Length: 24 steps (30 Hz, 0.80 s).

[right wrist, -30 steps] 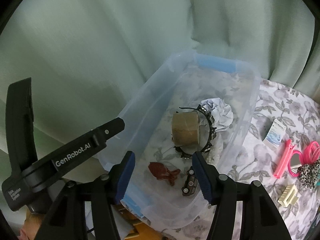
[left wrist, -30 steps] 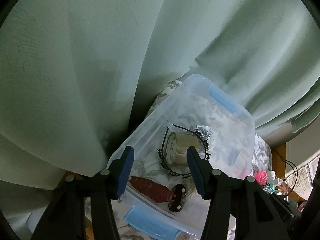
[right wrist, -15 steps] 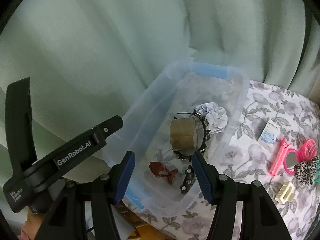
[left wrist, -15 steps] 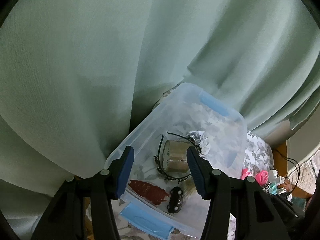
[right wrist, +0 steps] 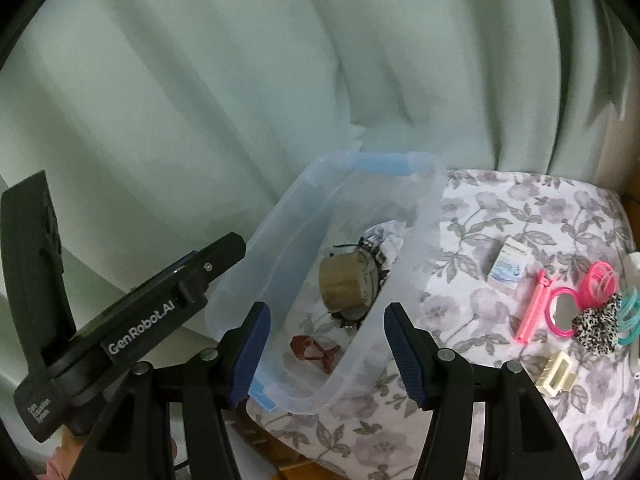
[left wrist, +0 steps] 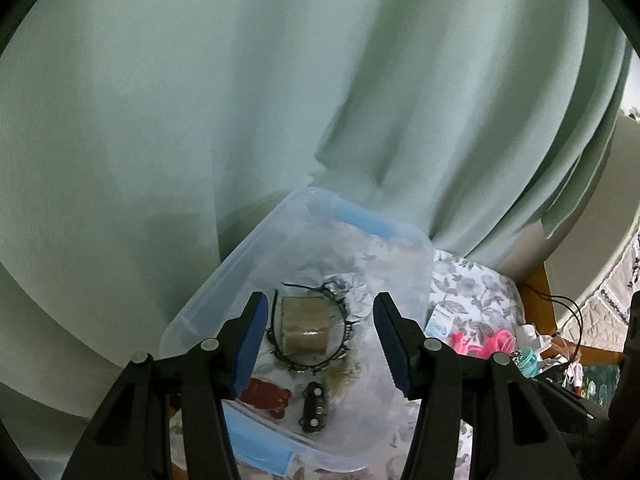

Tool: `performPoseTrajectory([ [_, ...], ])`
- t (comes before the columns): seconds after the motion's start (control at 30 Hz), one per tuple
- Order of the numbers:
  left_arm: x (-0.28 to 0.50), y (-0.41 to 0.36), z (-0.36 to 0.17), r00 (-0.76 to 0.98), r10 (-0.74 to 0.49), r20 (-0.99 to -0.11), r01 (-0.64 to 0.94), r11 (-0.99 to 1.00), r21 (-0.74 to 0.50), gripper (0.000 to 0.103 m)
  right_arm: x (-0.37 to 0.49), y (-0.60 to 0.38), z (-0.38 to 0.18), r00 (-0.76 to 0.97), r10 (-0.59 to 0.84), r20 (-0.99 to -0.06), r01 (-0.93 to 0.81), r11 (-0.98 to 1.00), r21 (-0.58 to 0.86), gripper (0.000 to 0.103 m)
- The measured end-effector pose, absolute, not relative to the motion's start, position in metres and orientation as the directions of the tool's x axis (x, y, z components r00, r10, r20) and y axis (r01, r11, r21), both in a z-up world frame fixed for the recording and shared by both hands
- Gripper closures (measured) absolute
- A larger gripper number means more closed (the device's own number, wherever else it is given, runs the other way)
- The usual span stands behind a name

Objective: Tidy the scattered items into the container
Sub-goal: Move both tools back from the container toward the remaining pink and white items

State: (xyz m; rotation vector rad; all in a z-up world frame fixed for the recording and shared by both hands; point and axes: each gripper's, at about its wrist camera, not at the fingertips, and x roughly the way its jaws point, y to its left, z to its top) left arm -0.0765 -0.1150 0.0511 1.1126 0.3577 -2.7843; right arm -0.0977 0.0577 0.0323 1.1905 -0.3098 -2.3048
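A pale green curtain hangs in deep folds across the whole back of the room. Below it a table under a grey floral cloth shows a wooden edge. Soft, dim daylight filters through the fabric.

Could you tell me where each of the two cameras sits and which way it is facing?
Left wrist: on the left gripper, angled down into the clear bin before a green curtain; its open fingers show.
Right wrist: on the right gripper, angled down at the bin and floral tablecloth; its open fingers and the left gripper's body show.
Shared: bin, tape roll, curtain.
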Motion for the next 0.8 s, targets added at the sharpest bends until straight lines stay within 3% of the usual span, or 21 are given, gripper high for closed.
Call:
performPoseTrajectory([
  [0.47,-0.082,-0.066,0.058,-0.713,-0.013,-0.701,0.197,-0.963,-0.183,0.047,-0.089,0.130,0.045,-0.579,-0.541,-0.610,0.263,-0.832,0.488,0.040],
  [0.7,-0.082,-0.025,0.062,-0.727,0.032,-0.686,0.115,-0.979,-0.167,0.047,-0.086,0.178,0.042,-0.631,-0.512,-0.583,0.185,-0.829,0.528,0.040],
  [0.8,-0.084,-0.005,0.061,-0.730,0.116,-0.674,0.029,-0.979,-0.200,0.047,-0.084,0.200,0.038,-0.652,-0.491,-0.577,0.135,-0.825,0.549,0.040],
])
